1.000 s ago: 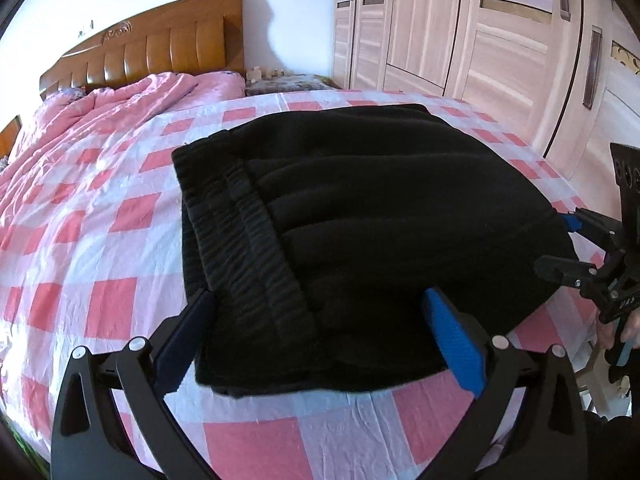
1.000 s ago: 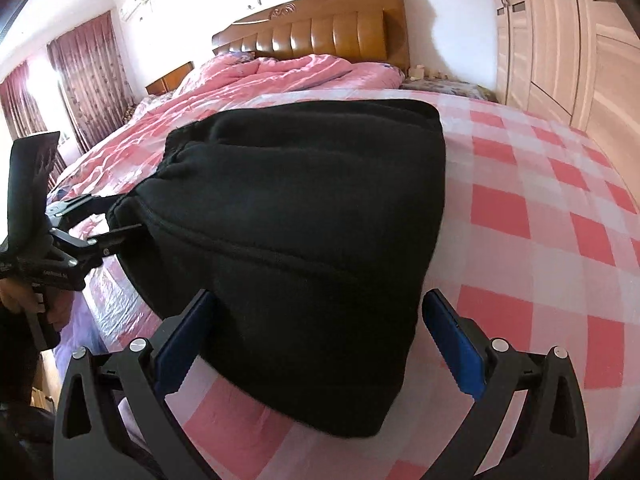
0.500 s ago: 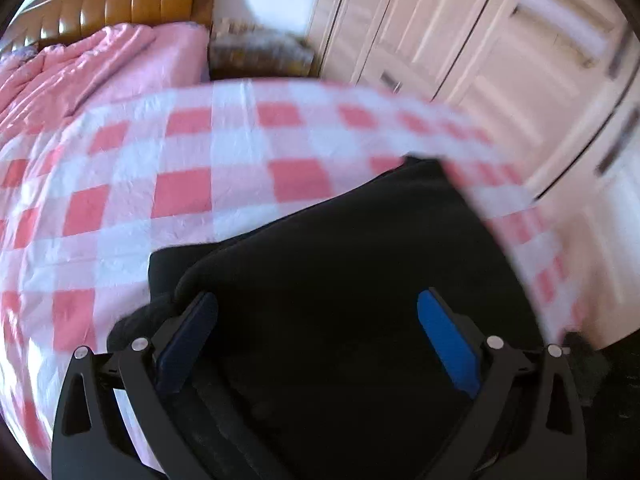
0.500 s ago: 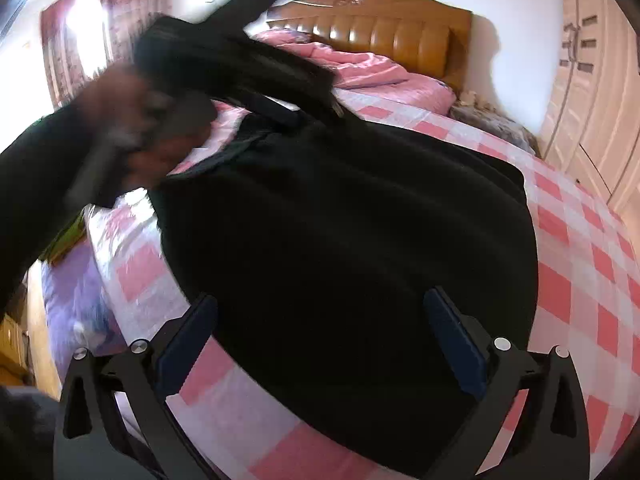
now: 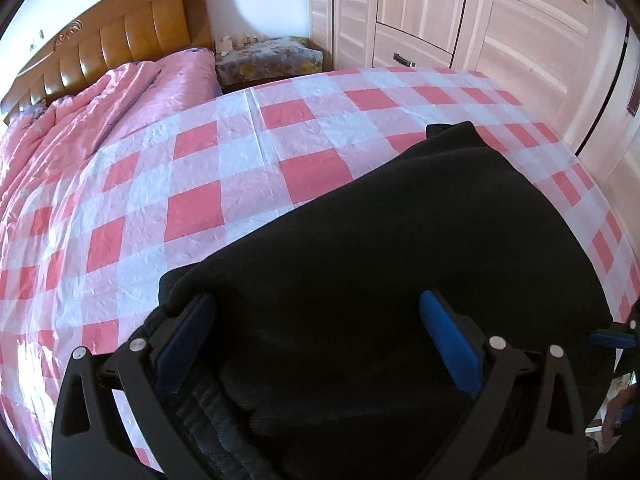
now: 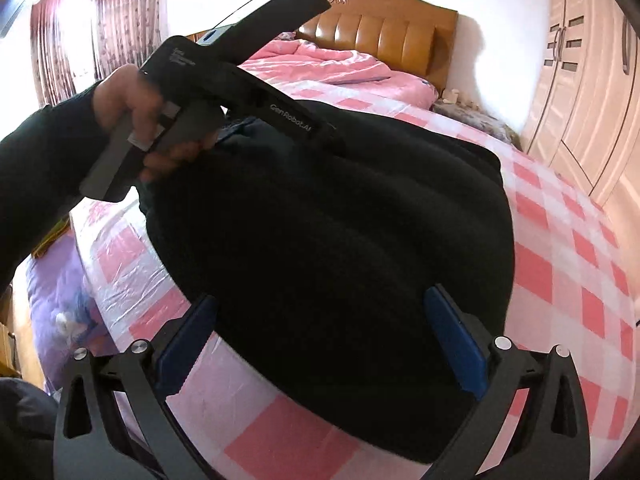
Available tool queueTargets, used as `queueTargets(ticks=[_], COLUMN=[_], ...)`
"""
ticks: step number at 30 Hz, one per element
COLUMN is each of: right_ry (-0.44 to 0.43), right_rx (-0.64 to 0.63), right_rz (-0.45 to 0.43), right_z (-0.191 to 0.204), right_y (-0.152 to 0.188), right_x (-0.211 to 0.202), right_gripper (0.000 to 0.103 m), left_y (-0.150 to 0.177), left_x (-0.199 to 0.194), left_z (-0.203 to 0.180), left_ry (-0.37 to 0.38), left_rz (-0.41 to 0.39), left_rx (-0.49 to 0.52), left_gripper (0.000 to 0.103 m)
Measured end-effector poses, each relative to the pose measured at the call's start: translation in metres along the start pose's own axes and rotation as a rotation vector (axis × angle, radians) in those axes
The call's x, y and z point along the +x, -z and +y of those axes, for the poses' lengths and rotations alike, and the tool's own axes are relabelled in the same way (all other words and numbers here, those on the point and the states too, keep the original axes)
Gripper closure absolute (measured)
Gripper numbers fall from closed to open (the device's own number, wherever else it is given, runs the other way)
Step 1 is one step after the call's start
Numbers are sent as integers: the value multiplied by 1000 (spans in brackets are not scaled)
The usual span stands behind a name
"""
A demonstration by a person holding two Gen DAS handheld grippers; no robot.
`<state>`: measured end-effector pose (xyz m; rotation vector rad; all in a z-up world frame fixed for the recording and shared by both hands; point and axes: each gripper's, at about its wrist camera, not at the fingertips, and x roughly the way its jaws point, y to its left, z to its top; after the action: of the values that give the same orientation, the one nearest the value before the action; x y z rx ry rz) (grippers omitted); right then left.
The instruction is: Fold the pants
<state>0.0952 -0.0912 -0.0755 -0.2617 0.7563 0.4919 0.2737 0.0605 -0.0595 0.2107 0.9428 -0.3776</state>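
The black pants (image 5: 400, 264) lie folded in a thick bundle on the pink-and-white checked bed sheet (image 5: 200, 184). My left gripper (image 5: 316, 336) is open, its blue pads spread just above the near part of the bundle by the ribbed waistband (image 5: 216, 420). My right gripper (image 6: 320, 336) is open over the near edge of the pants (image 6: 340, 240). The left gripper's body (image 6: 240, 92), held in a hand, reaches over the far left side of the bundle in the right wrist view.
A wooden headboard (image 5: 120, 36) and a rumpled pink duvet (image 5: 100, 108) are at the far end of the bed. A bedside table (image 5: 268, 60) and wardrobe doors (image 5: 460, 16) stand to the right. Curtains (image 6: 120, 20) hang at the left.
My left gripper has swung up and over the pants from the side and now looks down on the bundle. My right gripper has risen slightly. Both stay open.
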Motion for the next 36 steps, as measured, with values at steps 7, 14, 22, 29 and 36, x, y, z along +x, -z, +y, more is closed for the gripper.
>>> queueTargets(ticks=[7,14,22,29,36], right_ry=[-22,-52,-58,256,269], right_rx=[155,183,188,263,353], right_rz=[-23,-41,-39,-78,-261], right_z=[-47,-54,-56,-76,-72], right_y=[8,11,18,30,24], right_x=[0,0,-5,-79,-148], right_gripper=[4,4,4,4,4], left_y=[2,2,2,45,112], left_x=[-1,-2,-4,-113,-230], left_z=[1,1,4,-10,-34], left_ry=[-4,-3,6,-630,-492], left_rz=[-11,-19,-36,-368,-566], left_rx=[2,0,-19,-130,-228], left_gripper=[2,2,2,2,2])
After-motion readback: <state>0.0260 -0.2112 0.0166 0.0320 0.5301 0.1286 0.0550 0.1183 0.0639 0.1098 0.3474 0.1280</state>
